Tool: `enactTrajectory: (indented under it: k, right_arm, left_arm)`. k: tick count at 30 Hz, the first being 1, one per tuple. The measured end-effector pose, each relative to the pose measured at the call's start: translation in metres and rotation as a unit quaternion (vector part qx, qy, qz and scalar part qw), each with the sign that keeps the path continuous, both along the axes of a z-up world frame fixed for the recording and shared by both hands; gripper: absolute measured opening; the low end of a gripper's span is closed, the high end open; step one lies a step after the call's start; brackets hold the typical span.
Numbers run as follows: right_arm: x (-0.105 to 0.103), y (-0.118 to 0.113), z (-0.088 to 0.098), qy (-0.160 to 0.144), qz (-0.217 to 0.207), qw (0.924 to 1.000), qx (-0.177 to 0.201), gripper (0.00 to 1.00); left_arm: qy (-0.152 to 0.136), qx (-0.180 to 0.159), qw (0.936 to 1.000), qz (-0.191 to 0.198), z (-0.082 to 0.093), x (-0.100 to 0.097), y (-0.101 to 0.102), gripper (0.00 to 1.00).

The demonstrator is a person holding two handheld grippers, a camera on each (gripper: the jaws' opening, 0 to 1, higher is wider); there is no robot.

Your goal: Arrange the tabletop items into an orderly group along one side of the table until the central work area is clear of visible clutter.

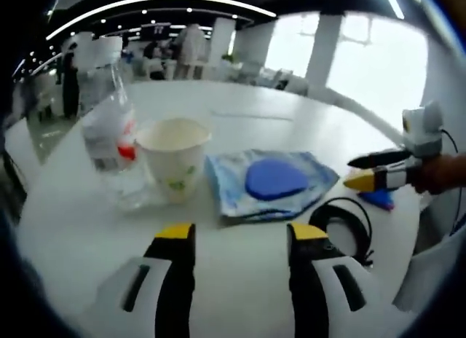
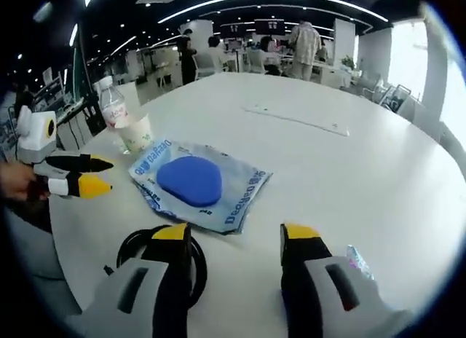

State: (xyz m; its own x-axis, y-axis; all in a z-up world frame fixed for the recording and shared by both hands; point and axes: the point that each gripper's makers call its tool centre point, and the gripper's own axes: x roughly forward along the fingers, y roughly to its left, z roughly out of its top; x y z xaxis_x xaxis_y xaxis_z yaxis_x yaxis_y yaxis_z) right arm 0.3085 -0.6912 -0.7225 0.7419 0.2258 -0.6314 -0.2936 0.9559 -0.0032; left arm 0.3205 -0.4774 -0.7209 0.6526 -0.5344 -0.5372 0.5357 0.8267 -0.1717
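A clear water bottle (image 1: 109, 138) and a paper cup (image 1: 175, 157) stand side by side on the white round table (image 1: 240, 112). Right of the cup lies a blue-and-white packet (image 1: 309, 170) with a blue rounded pad (image 1: 275, 179) on top. A coiled black cable (image 1: 344, 220) lies near the packet. My left gripper (image 1: 242, 236) is open and short of the packet, holding nothing. My right gripper (image 2: 234, 236) is open too, its left jaw over the cable (image 2: 135, 245), with the packet (image 2: 244, 189) just ahead. The bottle (image 2: 111, 105) and cup (image 2: 137, 134) stand beyond.
The right gripper (image 1: 357, 172) enters from the right, held by a hand (image 1: 445, 174), above a small blue item (image 1: 380, 199). A shiny small wrapper (image 2: 357, 259) lies by the right jaw. A flat white strip (image 2: 298, 119) lies mid-table. People and desks fill the background.
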Motion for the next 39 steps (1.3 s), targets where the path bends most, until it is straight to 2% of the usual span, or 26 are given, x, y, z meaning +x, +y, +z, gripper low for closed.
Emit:
enactTrajectory:
  k: [2,4,5,8,11,18,23,27,30,33,39]
  right_arm:
    - [-0.002,-0.001,0.005,-0.004,0.004,1.0000,0.000,0.53]
    - [-0.004,-0.002,0.009,-0.008,0.009,0.9999,-0.001,0.56]
    - [-0.006,-0.002,0.012,-0.011,0.012,0.9999,-0.001,0.58]
    - [-0.007,-0.003,0.020,-0.019,0.018,0.9996,0.002,0.64]
    - [-0.011,-0.005,0.028,-0.029,0.038,0.9987,-0.018,0.66]
    - [-0.022,-0.013,0.035,-0.033,0.059,0.9970,-0.039,0.72]
    - [-0.027,-0.020,0.041,-0.034,0.064,0.9964,-0.045,0.74]
    - [-0.032,-0.028,0.041,-0.028,0.069,0.9958,-0.053,0.76]
    - [-0.036,-0.035,0.041,-0.023,0.070,0.9954,-0.060,0.76]
    - [-0.040,-0.044,0.038,-0.015,0.070,0.9952,-0.067,0.76]
    - [-0.047,-0.068,0.034,-0.001,0.071,0.9930,-0.094,0.76]
  left_arm:
    - [-0.010,-0.004,0.9999,-0.008,0.009,-0.008,0.001,0.51]
    - [-0.010,-0.007,0.9997,-0.020,0.014,-0.016,-0.001,0.59]
    - [-0.023,-0.002,0.9989,-0.040,0.019,-0.021,-0.003,0.62]
    - [-0.032,0.007,0.9981,-0.051,0.027,-0.029,0.000,0.64]
    - [-0.042,0.009,0.9975,-0.057,0.042,-0.033,0.002,0.67]
    - [-0.058,0.020,0.9961,-0.064,0.062,-0.044,0.011,0.73]
    - [-0.047,0.026,0.9965,-0.064,0.065,-0.054,0.020,0.81]
    - [-0.051,0.035,0.9956,-0.070,0.072,-0.061,0.026,0.82]
    - [-0.045,0.030,0.9962,-0.068,0.076,-0.068,0.031,0.87]
    - [-0.043,0.042,0.9946,-0.084,0.076,-0.078,0.033,0.95]
    - [-0.054,0.058,0.9917,-0.101,0.076,-0.102,0.044,0.98]
